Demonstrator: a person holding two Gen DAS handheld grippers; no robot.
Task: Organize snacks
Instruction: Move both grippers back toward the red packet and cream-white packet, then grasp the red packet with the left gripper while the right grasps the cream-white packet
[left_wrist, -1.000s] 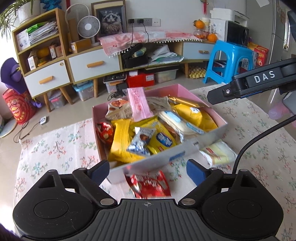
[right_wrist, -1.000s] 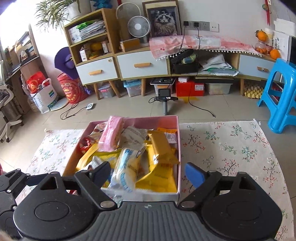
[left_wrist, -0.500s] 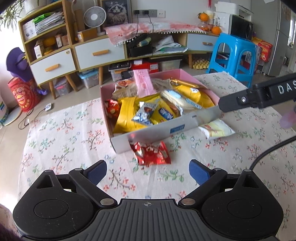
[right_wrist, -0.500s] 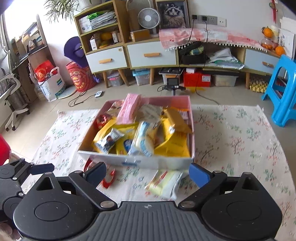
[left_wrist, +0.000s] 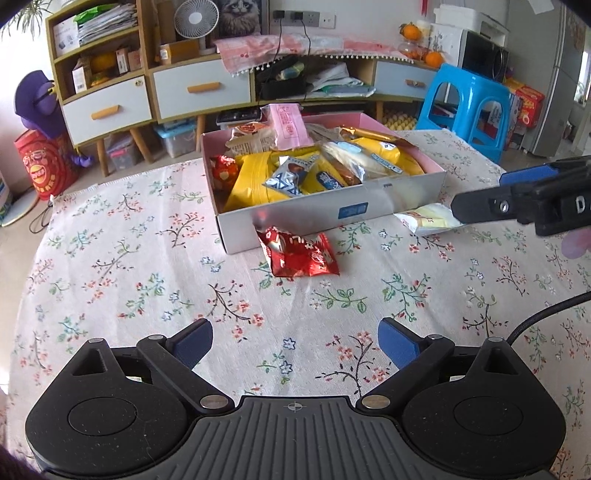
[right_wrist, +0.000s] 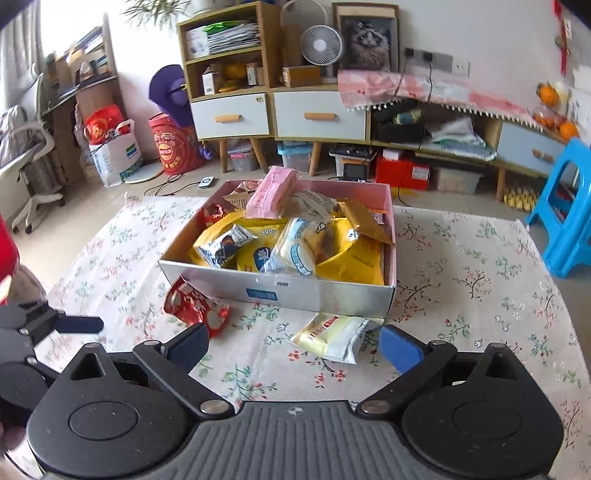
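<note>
A pink-lined white box (left_wrist: 402, 192) full of snack packets stands on the flowered tablecloth; it also shows in the right wrist view (right_wrist: 314, 291). A red foil packet (left_wrist: 299, 253) lies on the cloth against the box's front (right_wrist: 194, 306). A pale yellow packet (left_wrist: 430, 219) lies at the box's right corner (right_wrist: 334, 336). My left gripper (left_wrist: 294, 344) is open and empty, well short of the red packet. My right gripper (right_wrist: 293, 343) is open and empty, just short of the yellow packet; it also shows at the right edge of the left wrist view (left_wrist: 524, 195).
The flowered cloth (left_wrist: 129, 280) covers the table on all sides of the box. Beyond the table's far edge are a low cabinet with drawers (left_wrist: 199, 88), a blue plastic stool (left_wrist: 465, 99) and storage bins on the floor.
Both grippers have drawn back from the box toward the near table edge. The red and yellow packets, earlier close under the fingers, now lie farther ahead. Both grippers stay open.
</note>
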